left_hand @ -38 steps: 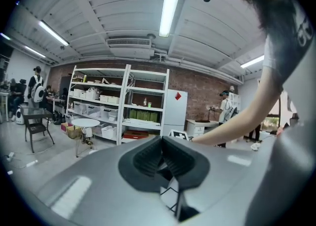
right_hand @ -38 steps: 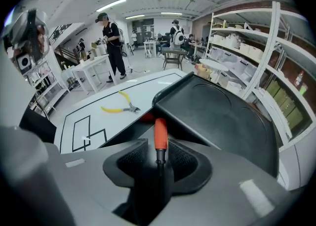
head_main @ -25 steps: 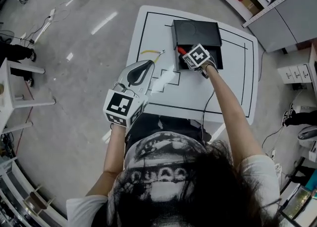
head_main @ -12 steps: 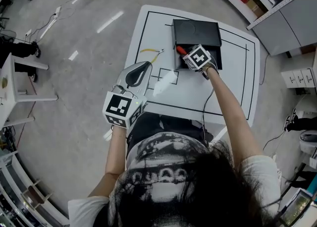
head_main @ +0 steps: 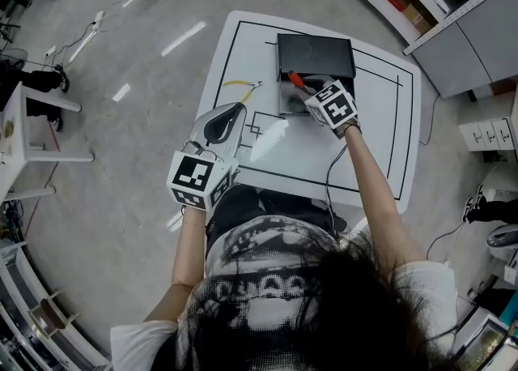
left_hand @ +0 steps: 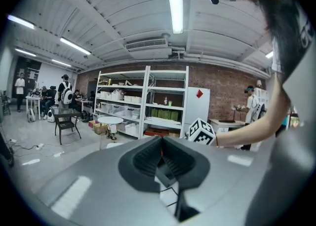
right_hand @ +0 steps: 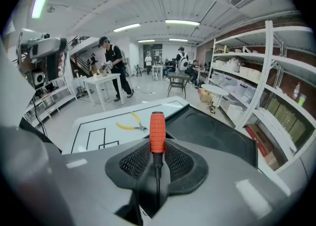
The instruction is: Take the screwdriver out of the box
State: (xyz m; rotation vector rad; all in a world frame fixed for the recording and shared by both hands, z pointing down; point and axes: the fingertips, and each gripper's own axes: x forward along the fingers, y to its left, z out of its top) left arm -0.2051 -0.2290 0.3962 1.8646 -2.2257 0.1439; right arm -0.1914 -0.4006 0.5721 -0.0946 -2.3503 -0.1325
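A white table (head_main: 380, 134) marked with black lines fills the centre of the head view, and a black box (head_main: 317, 53) sits near its upper edge. The box's flat upper part bears a faint circle. The strip below it looks grey and is partly covered by the right gripper (head_main: 306, 94), so I cannot tell whether anything lies in there. The right gripper reaches in from the lower right, its marker cube (head_main: 333, 106) just under the box. Its jaws are clamped on the screwdriver (head_main: 295, 79), whose red handle shows over the box's left side. In the right gripper view the right gripper (right_hand: 157, 153) pinches the thin metal shaft between its black pads, and the screwdriver (right_hand: 157, 131) stands upright with its orange-red handle rising past the tips. Behind it the box (right_hand: 217, 131) spreads to the right, and yellow pliers (right_hand: 129, 121) lie on the table (right_hand: 94, 121) to the left. In the head view the pliers (head_main: 243, 86) lie just left of the box, apart from it. The left gripper (head_main: 241, 106) hangs over the table's lower left edge, well apart from the box. In its own view the left gripper (left_hand: 160, 143) has its jaw tips together with nothing between them. Shelves (left_hand: 143, 101) behind it hold pale bins and cartons.
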